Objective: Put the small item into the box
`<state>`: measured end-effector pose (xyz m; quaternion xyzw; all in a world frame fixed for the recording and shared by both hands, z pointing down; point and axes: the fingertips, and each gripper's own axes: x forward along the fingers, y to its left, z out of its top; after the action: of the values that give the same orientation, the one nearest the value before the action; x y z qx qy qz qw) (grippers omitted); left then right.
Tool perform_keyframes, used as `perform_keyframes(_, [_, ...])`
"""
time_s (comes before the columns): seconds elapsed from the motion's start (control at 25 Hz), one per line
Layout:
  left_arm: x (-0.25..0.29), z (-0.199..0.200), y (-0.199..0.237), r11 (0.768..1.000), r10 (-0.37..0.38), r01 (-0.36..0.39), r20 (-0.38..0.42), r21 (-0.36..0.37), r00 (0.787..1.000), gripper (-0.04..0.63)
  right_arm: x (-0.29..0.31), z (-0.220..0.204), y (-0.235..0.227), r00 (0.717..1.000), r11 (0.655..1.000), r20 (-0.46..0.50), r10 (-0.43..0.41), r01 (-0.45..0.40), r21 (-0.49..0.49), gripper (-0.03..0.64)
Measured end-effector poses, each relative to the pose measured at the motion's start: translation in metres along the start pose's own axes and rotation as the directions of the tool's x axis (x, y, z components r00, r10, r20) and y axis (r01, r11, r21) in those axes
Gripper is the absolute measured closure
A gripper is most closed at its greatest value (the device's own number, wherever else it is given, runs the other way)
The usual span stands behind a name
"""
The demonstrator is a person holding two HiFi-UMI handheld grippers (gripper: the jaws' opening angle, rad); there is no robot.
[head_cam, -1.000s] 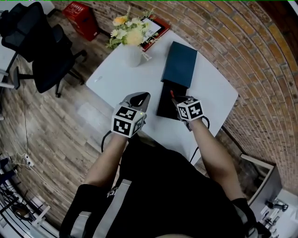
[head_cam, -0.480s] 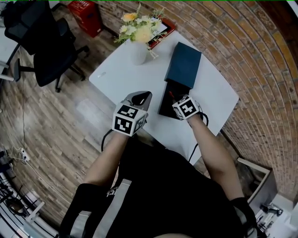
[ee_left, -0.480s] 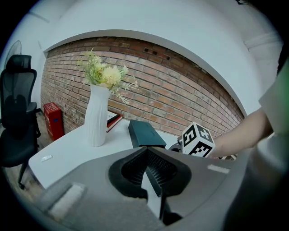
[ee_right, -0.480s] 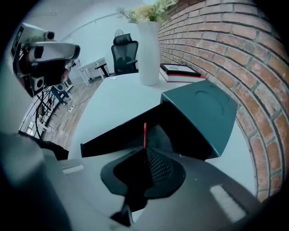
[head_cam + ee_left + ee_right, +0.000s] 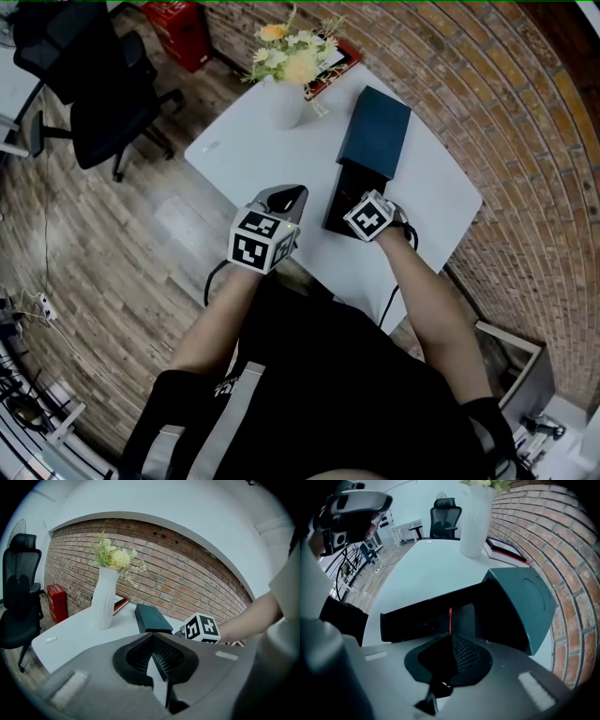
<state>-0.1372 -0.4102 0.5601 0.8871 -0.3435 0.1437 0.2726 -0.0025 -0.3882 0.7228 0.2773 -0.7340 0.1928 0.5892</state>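
Observation:
A thin red small item (image 5: 450, 616) stands upright between the tips of my right gripper (image 5: 450, 637), which is shut on it. It hangs just over the near part of the open black box (image 5: 422, 620), whose dark teal lid (image 5: 525, 602) rests against its far end. In the head view the right gripper (image 5: 354, 202) sits over the black box (image 5: 335, 208) near the table's front edge, with the teal lid (image 5: 375, 127) beyond it. My left gripper (image 5: 286, 198) is at the table's edge to the left of the box. Its jaws (image 5: 152, 637) are shut with nothing in them.
A white vase of flowers (image 5: 289, 98) stands at the back of the white table (image 5: 244, 150), with a red-edged book (image 5: 330, 64) behind it. A small white scrap (image 5: 212, 145) lies at the left edge. A black office chair (image 5: 84, 84) and a red crate (image 5: 183, 23) are on the floor.
My right gripper has moved a little forward and left with the red item, further over the black box. The left gripper has stayed put.

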Motion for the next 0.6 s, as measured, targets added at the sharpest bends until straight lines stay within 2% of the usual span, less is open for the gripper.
perform_keyframes(0.12, [-0.0003,-0.0004,-0.0016,1.000,-0.005,0.005,0.003,0.002,1.000,0.589,0.0024,-0.0002,0.0034,1.000,0.999,-0.017,0.001,-0.001,-0.032,0.601])
perform_keyframes(0.6, [-0.0080,-0.0075,-0.0027,1.000,0.002,-0.002,0.000,-0.023,1.000,0.589,0.0058,-0.0019,0.0067,1.000,0.999,-0.029,-0.006,0.004,-0.052,0.600])
